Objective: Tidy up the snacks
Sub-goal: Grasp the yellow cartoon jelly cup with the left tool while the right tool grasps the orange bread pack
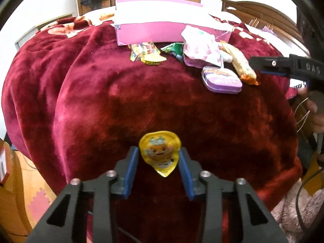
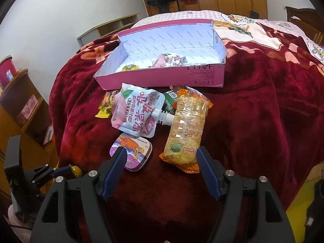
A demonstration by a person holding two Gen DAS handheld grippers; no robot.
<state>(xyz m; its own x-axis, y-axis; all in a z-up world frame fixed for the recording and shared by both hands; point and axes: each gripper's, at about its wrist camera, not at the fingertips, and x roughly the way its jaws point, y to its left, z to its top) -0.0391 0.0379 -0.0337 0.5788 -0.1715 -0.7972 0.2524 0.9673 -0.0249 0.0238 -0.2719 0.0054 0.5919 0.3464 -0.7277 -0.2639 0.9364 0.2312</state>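
Observation:
My left gripper (image 1: 159, 155) is shut on a yellow jelly cup (image 1: 160, 154) with a cartoon lid, held above the red blanket (image 1: 101, 101). My right gripper (image 2: 161, 154) is open and empty, just short of an orange-ended rice cracker pack (image 2: 185, 129) and a purple tin (image 2: 132, 154). A pink-white jelly pouch (image 2: 136, 111) lies behind them. The open pink box (image 2: 162, 79) sits farther back and holds another pouch (image 2: 172, 59) and a small snack. The right gripper also shows at the right edge of the left wrist view (image 1: 261, 65).
Green (image 2: 169, 101) and yellow (image 2: 105, 105) wrappers lie by the box front. Wooden shelves (image 2: 24, 105) stand to the left of the bed, wardrobes behind. The left gripper shows low left in the right wrist view (image 2: 68, 170).

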